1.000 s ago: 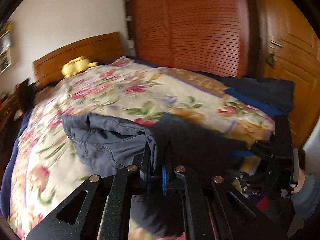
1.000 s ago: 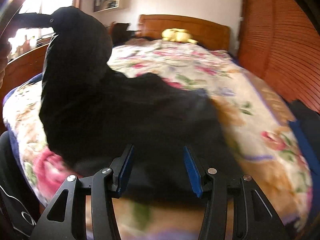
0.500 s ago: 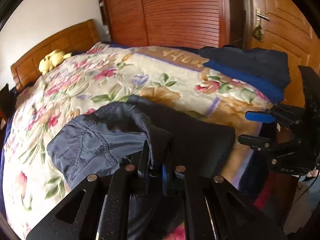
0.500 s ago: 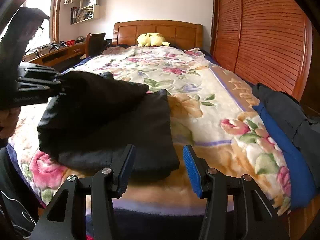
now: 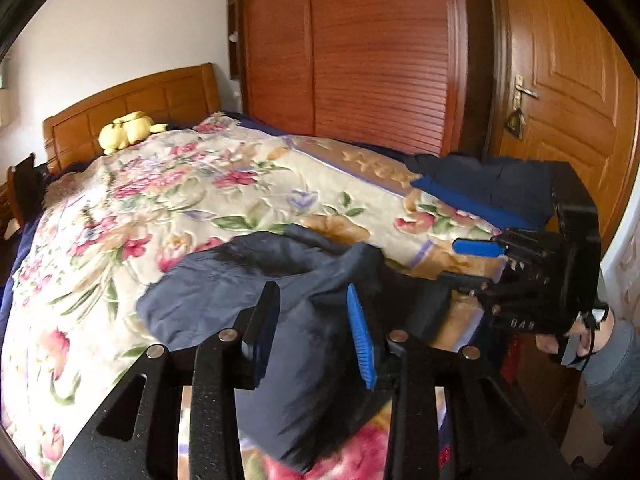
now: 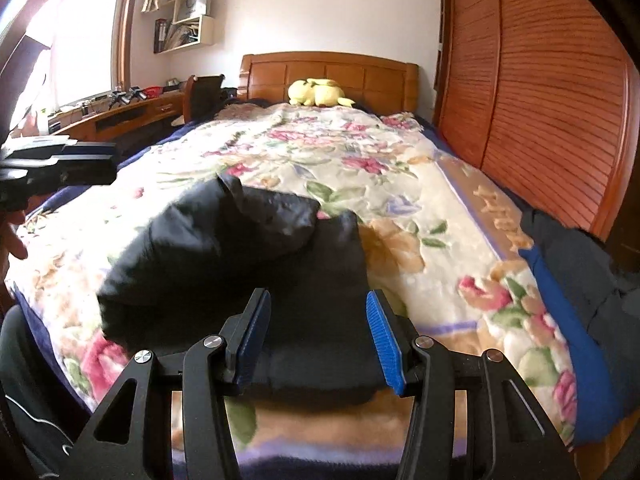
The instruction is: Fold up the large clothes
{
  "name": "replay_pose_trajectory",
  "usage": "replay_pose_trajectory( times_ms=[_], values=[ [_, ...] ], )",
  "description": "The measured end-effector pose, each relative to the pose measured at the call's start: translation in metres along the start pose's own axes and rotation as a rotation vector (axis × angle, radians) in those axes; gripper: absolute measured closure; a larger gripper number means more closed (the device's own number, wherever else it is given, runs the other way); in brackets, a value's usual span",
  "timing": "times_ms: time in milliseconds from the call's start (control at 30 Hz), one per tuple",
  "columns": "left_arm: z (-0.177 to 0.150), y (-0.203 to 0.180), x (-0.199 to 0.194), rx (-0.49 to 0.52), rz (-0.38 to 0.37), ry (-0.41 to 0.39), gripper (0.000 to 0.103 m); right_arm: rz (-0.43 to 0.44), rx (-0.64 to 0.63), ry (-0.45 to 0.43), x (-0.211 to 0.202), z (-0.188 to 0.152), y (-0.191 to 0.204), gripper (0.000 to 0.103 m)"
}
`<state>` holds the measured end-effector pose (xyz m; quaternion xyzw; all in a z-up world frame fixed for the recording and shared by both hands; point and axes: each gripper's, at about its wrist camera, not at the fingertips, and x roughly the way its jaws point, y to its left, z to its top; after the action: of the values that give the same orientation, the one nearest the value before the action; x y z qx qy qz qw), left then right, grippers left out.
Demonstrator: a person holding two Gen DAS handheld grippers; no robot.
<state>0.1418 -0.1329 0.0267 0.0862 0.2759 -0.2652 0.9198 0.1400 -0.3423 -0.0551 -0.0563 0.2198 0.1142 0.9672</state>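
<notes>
Both of our grippers have their fingers spread now. Half a second ago our left gripper (image 5: 314, 328) was pinched shut on the dark trousers (image 5: 256, 280); now its fingers stand apart and hold nothing, and the cloth has dropped onto the floral blanket (image 5: 168, 200). Our right gripper (image 6: 320, 336) is as wide open as before, also holding nothing.

We see the trousers lying in a loose, partly folded heap at the foot end of the blanket, just ahead of and below the fingertips of both grippers, the upper layer rumpled over a flatter layer beneath. From the left wrist, the right gripper hovers off the blanket's foot edge, to the right of the trousers. Beyond it, a dark blue garment (image 5: 480, 188) lies on the blanket's far right corner. At the blanket's head end sits a yellow plush toy (image 6: 318, 92).
</notes>
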Motion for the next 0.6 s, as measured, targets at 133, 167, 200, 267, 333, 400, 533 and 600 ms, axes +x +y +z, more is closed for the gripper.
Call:
replay_pose_trajectory(
  times_ms=[133, 167, 200, 267, 333, 400, 533, 600],
  values=[
    [-0.014, 0.027, -0.012, -0.042, 0.043, -0.014, 0.067, 0.015, -0.034, -0.012, 0.004, 0.017, 0.014, 0.051],
    [-0.019, 0.035, -0.014, -0.057, 0.059, -0.014, 0.067, 0.012, -0.045, -0.012, 0.006, 0.022, 0.017, 0.051],
    [-0.025, 0.043, -0.016, -0.073, 0.078, -0.015, 0.067, 0.007, -0.059, -0.013, 0.008, 0.027, 0.021, 0.051],
    [-0.034, 0.055, -0.019, -0.095, 0.094, -0.012, 0.067, 0.010, -0.088, -0.016, 0.011, 0.036, 0.028, 0.051],
    [-0.045, 0.068, -0.021, -0.122, 0.110, -0.006, 0.067, 0.016, -0.118, -0.021, 0.016, 0.048, 0.036, 0.051],
    [-0.055, 0.079, -0.024, -0.146, 0.131, -0.008, 0.067, 0.033, -0.145, -0.026, 0.022, 0.060, 0.044, 0.051],
    [-0.073, 0.101, -0.028, -0.201, 0.170, -0.008, 0.067, 0.083, -0.179, -0.010, 0.042, 0.078, 0.061, 0.051],
    [-0.080, 0.110, -0.028, -0.221, 0.188, 0.001, 0.067, 0.101, -0.190, 0.010, 0.055, 0.083, 0.064, 0.051]
  ],
)
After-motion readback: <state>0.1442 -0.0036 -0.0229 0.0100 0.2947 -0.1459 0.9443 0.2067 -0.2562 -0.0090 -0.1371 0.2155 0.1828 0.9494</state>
